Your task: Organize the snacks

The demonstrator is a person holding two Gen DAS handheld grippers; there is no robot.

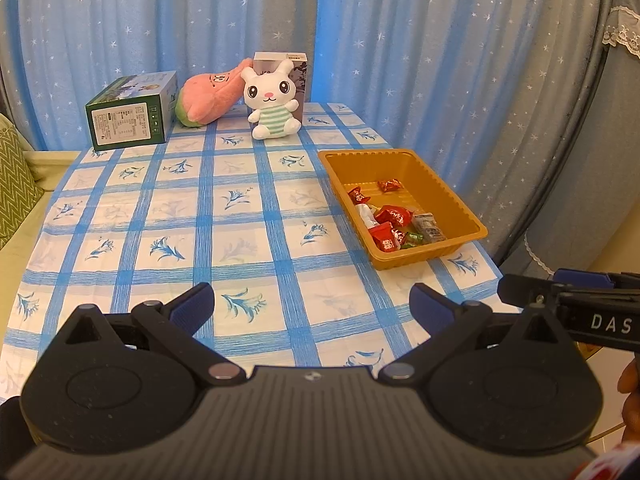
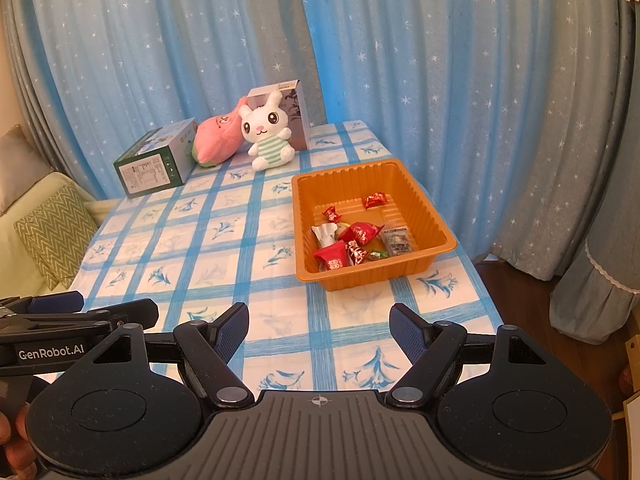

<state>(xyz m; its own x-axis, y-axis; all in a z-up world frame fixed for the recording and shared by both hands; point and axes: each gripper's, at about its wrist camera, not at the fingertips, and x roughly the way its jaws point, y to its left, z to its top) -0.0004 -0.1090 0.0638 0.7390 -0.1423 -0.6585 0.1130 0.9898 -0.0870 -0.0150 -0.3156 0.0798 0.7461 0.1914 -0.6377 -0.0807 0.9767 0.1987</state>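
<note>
While both tongs hang low over the near edge of the worktop, the tray sits toward its right side, long axis running from the near edge back toward the curtain. Wrapped snacks lie heaped in its near half, one red sweet apart farther back. Left tongs and right tongs both tilt downward, spread and holding nothing, side by side, the right tongs nearer the tray.
</note>
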